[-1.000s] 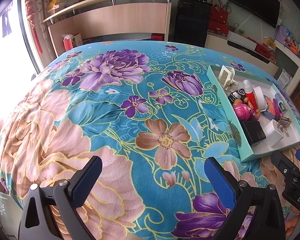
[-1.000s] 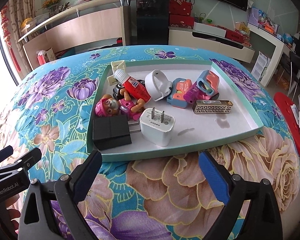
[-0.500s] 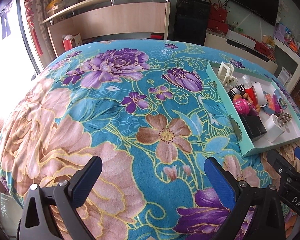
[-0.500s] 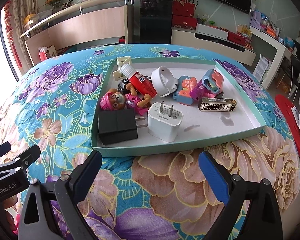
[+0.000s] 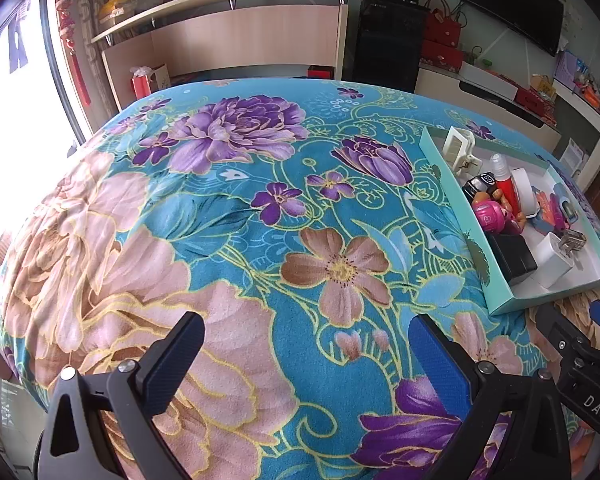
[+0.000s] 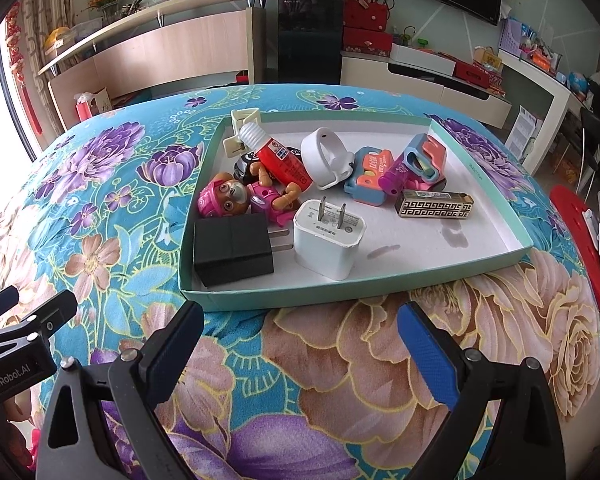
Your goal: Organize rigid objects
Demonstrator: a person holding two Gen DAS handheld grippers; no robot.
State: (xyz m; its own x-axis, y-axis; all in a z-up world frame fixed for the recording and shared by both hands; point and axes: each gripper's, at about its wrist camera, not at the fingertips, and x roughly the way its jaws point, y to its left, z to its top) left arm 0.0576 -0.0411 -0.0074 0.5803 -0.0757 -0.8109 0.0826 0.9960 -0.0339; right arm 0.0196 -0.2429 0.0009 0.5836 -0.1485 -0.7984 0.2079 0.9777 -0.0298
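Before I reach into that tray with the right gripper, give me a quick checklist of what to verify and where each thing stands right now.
1. right gripper open and holding nothing: ok.
2. left gripper open, holding nothing, over bare cloth well clear of the tray: ok.
3. Right gripper lined up with the tray's near wall, not yet over it: ok.
4. white charger standing free with prongs up, easy to pinch: ok.
5. black charger has room around it: not ok, it sits against the tray's left wall with the pink toy dog right behind it.
6. Where sorted items should go: cannot tell.
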